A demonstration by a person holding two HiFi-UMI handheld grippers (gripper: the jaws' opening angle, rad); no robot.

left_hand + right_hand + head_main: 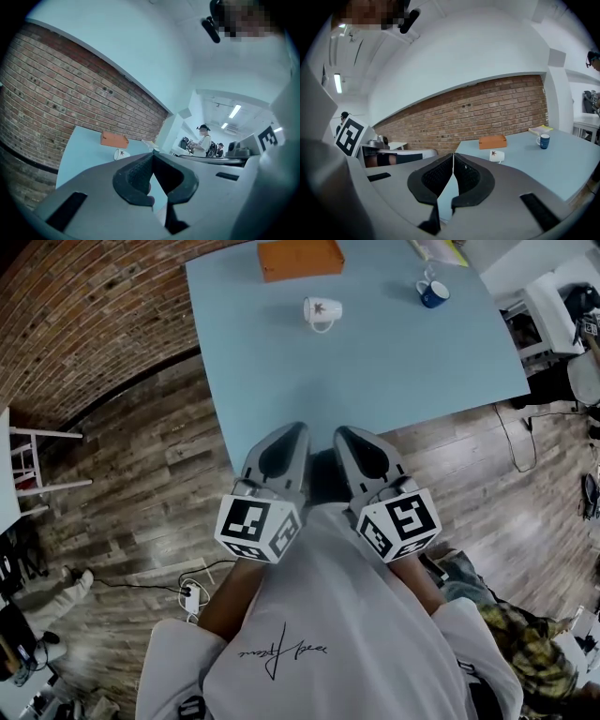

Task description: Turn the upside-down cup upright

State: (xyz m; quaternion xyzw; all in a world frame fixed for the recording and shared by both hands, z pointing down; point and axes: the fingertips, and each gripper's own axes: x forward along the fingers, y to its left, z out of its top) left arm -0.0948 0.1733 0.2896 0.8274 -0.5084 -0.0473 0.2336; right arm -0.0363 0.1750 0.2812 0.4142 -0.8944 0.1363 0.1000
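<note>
Pale blue table (394,371) carries everything you need. The white cup (322,310) sits toward the far side, just nearer than the orange box (300,258), with its handle turned toward you. Whether it stands on its rim or leans on its side, I cannot tell from these views. A blue mug (433,293) stands upright at the far right, well apart, and is probably not your concern.

Your left gripper (292,433) and right gripper (349,435) hover side by side over the near edge, close to your body, both pointing toward the far side. The jaws of each are pressed together with nothing between them, which suits travel but not a grasp. By the look of it, the reach has not begun. You would need to spread one pair before meeting the cup, and the handle facing you likely offers the easiest purchase for the turn.
</note>
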